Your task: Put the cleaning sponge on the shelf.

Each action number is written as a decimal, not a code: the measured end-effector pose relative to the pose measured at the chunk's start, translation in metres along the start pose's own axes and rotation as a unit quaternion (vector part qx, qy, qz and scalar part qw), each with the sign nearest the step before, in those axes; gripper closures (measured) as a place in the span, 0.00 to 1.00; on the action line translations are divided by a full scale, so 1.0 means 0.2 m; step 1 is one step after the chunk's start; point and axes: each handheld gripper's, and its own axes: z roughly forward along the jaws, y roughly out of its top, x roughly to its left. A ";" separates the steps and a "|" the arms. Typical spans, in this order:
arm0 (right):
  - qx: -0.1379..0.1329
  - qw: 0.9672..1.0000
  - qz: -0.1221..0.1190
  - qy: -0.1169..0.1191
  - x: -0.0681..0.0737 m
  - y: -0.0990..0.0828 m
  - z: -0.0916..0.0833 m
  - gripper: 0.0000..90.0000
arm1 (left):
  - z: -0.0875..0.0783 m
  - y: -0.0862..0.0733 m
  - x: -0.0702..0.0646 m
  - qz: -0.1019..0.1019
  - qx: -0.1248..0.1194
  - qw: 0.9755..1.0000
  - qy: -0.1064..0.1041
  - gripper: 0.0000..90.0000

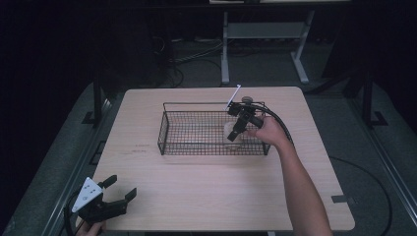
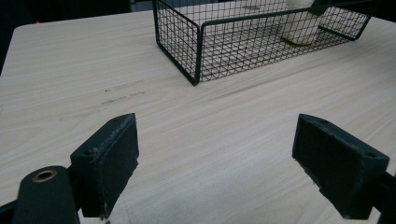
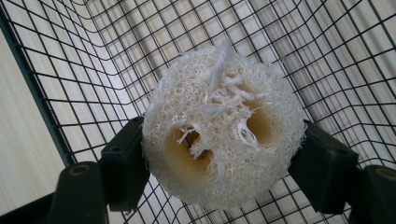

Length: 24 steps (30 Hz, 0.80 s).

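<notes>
My right gripper (image 3: pixel 219 163) clenched the loofah (image 3: pixel 222 126) inside the wire basket (image 1: pixel 164 129); its fibres could have snagged the mesh. My left gripper (image 2: pixel 219 158) gaped, idle.

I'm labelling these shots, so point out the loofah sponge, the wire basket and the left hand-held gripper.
loofah sponge (image 3: pixel 219 130), right gripper view, middle of its fibrous end face.
wire basket (image 1: pixel 169 129), high view, left part of its mesh.
left hand-held gripper (image 1: pixel 121 186), high view, midway between its open fingertips.
</notes>
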 end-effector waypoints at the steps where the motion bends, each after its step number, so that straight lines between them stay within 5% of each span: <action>1: 0.000 1.000 0.001 0.002 0.00 0.00 0.00 0.28 | 0.00 0.00 0.00 0.000 0.000 1.000 0.000 0.15; 4: 0.005 1.000 0.005 0.004 0.00 0.00 0.00 0.20 | 0.00 0.00 0.00 0.003 0.002 1.000 0.000 0.15; 24: -0.012 1.000 -0.001 0.009 0.03 0.00 -0.07 0.20 | 0.01 0.00 0.00 0.003 0.004 1.000 0.001 0.15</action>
